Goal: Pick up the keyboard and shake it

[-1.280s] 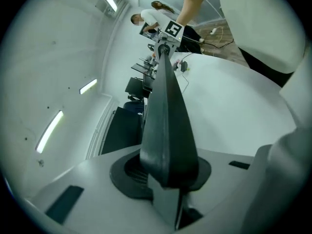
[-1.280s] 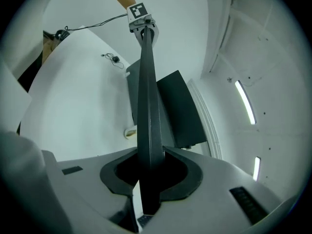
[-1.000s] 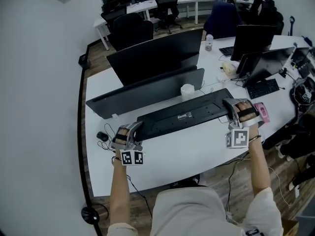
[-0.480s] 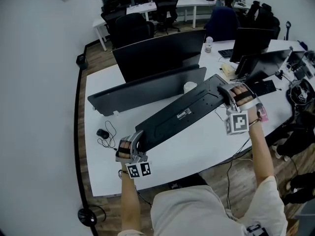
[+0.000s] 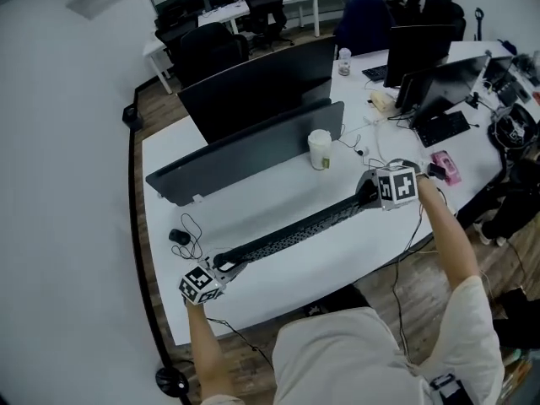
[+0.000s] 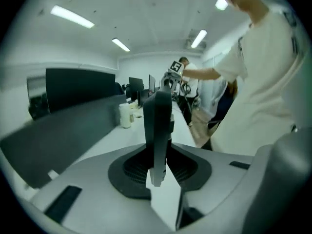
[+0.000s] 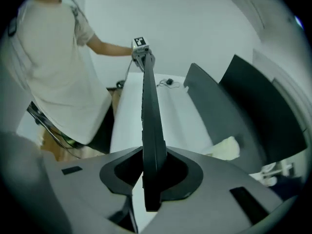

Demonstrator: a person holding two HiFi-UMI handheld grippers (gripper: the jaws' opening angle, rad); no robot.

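Two clamps: left gripper (image 5: 224, 265) shut onto keyboard (image 5: 295, 233) end, right gripper (image 5: 369, 194) onto other | hold firm, shake short, avoid paper cup (image 5: 321, 150)

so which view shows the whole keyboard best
The head view: the keyboard shows full length, tilted, spanning from the left gripper to the right gripper. Each gripper view shows only its thin edge running away from the jaws clamped on one end.
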